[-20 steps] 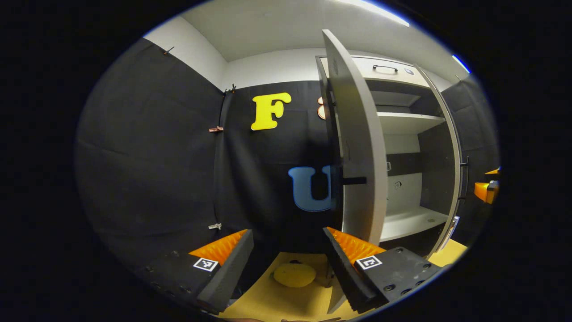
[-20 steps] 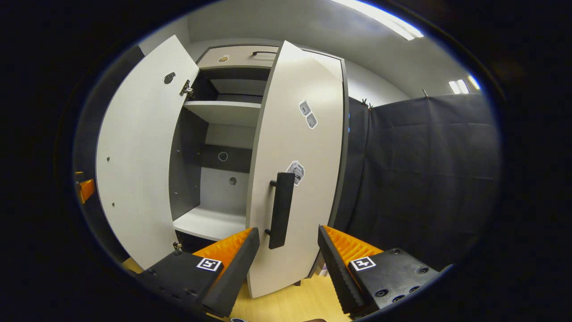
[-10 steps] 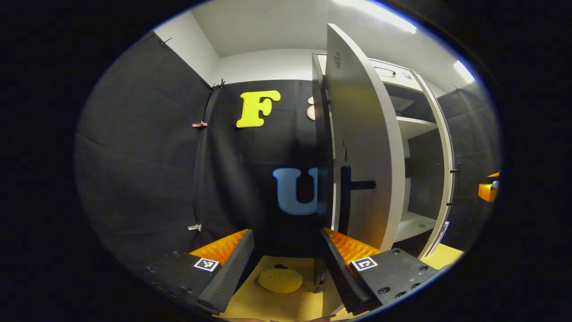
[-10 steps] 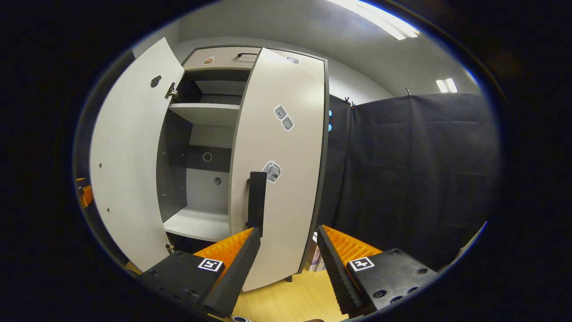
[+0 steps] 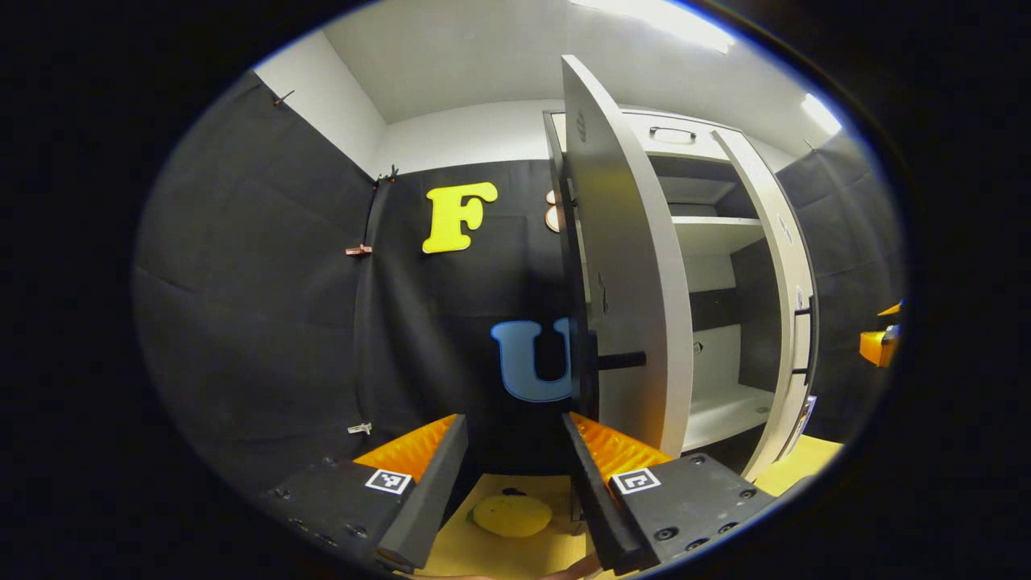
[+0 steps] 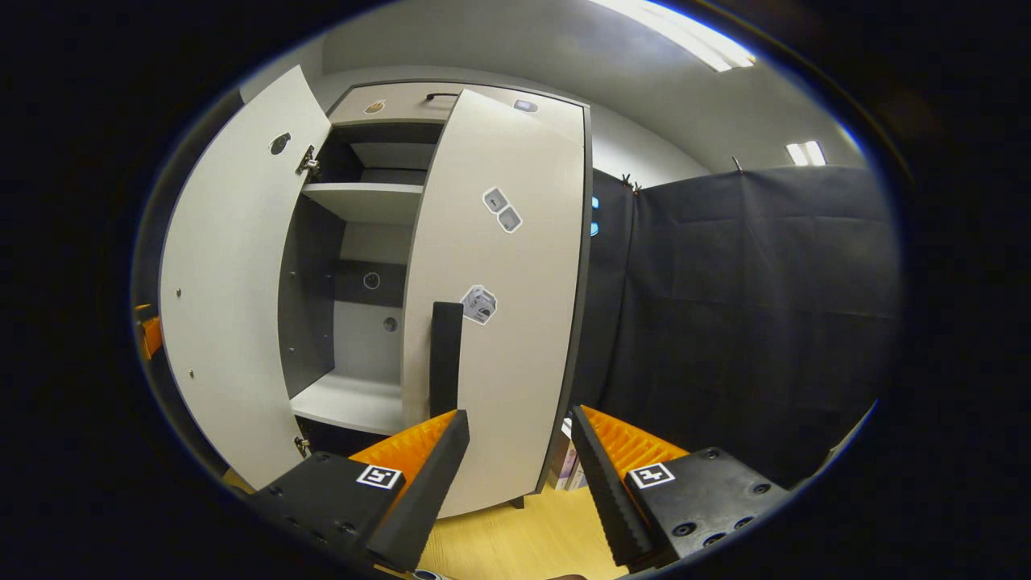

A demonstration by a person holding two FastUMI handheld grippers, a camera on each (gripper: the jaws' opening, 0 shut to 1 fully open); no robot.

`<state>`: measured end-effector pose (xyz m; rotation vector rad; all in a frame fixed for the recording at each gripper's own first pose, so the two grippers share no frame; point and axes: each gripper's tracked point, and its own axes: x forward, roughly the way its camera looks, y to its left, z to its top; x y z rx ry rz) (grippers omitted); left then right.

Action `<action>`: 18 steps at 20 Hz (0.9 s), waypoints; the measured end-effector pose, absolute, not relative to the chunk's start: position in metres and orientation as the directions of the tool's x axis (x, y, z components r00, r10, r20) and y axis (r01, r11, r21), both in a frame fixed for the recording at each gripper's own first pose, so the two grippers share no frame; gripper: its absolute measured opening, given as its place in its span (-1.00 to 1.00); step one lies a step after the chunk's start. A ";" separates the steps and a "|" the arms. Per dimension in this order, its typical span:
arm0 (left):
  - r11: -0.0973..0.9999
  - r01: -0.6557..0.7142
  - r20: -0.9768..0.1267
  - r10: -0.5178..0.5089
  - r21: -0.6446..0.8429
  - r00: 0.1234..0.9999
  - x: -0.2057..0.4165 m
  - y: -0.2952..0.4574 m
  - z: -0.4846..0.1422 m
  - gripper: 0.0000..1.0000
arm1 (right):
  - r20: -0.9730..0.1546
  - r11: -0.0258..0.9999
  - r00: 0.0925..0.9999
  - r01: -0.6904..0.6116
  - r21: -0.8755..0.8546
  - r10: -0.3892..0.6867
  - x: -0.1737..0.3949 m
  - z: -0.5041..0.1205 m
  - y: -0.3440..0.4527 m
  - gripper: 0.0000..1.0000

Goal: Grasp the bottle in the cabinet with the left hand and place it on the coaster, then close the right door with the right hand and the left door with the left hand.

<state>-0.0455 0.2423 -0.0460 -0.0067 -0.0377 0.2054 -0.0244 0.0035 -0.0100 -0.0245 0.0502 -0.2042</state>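
The cabinet's left door [image 5: 624, 266] stands open, edge-on just right of my left gripper [image 5: 513, 423], which is open and holds nothing. Its black handle [image 5: 620, 360] sticks out above my right finger. A yellow round flat thing [image 5: 511, 515], perhaps the coaster, lies on the yellow surface below the fingers. The right door [image 6: 499, 322] is swung most of the way toward shut. My right gripper [image 6: 518, 417] is open, its left finger just under that door's black handle [image 6: 445, 358]. The left door [image 6: 233, 306] hangs wide open. The lower shelf [image 6: 354, 399] looks bare.
A drawer with a dark handle [image 5: 672, 131] tops the cabinet. Black cloth walls close in on both sides. Small boxes [image 6: 568, 467] sit on the wooden surface [image 6: 532, 540] under the right door. The other gripper [image 5: 878, 342] peeks in at the far right.
The right door has swung further toward shut, narrowing the gap onto the shelves, with my right gripper following it. My left gripper has shifted slightly beside the left door.
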 end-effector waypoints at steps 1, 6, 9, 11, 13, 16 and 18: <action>0.978 -0.207 0.041 0.207 -0.011 0.977 -0.046 0.241 -0.044 0.51 | -0.047 0.980 0.979 0.197 -0.030 -0.199 -0.022 -0.010 0.001 0.73; 0.986 -0.167 0.048 0.167 -0.019 0.985 -0.044 0.216 -0.036 0.35 | -0.055 0.985 0.984 0.171 -0.016 -0.172 -0.012 -0.013 -0.011 0.73; 0.989 -0.148 0.051 0.148 0.004 0.988 -0.045 0.189 -0.032 0.44 | -0.055 0.988 0.986 0.156 -0.021 -0.157 -0.008 -0.016 -0.019 0.72; 0.992 -0.128 0.050 0.128 -0.002 0.990 -0.041 0.170 -0.031 0.44 | -0.062 0.990 0.988 0.142 -0.023 -0.144 -0.007 -0.018 -0.024 0.73; 0.995 -0.100 0.046 0.100 -0.013 0.994 -0.037 0.151 -0.030 0.43 | -0.063 0.991 0.989 0.131 -0.023 -0.132 -0.007 -0.018 -0.031 0.73; 0.997 -0.073 0.039 0.074 -0.023 0.996 -0.031 0.126 -0.030 0.52 | -0.054 0.992 0.991 0.122 -0.017 -0.123 -0.005 -0.013 -0.041 0.73; 0.998 -0.050 0.038 0.051 -0.029 0.998 -0.024 0.108 -0.030 0.53 | -0.050 0.993 0.992 0.117 -0.013 -0.118 -0.003 -0.012 -0.046 0.73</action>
